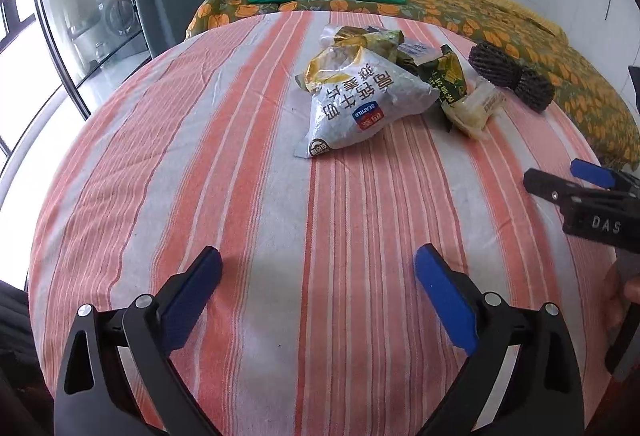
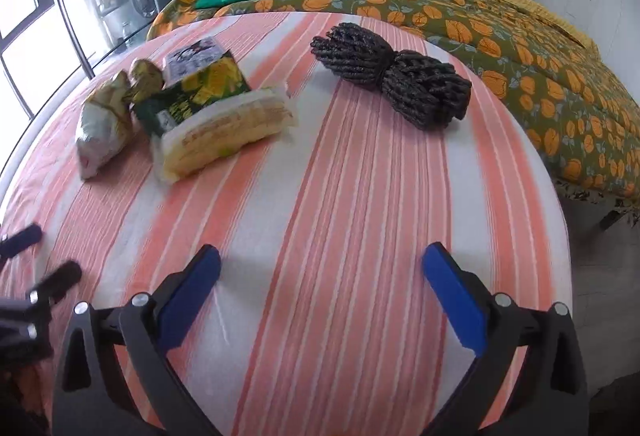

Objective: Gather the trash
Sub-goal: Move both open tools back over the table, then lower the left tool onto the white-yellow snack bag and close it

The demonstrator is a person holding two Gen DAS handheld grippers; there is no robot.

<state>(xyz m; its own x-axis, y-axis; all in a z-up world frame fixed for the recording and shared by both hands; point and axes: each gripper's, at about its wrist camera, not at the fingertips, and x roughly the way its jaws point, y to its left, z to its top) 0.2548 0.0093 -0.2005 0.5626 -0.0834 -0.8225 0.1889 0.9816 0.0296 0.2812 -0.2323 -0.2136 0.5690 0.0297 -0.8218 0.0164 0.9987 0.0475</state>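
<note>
Left gripper [image 1: 318,266]: jaws spread wide, empty, above the striped sheet [image 1: 240,164]. Ahead of it, a heap of 4 or so wrappers: white snack bag [image 1: 360,104], green-yellow packet [image 1: 446,70], pale yellow wrapper [image 1: 476,108] at the right edge. Just right of the heap, a black rope bundle [image 2: 394,88]. Right gripper [image 2: 320,264]: spread wide, empty, above bare sheet.
</note>
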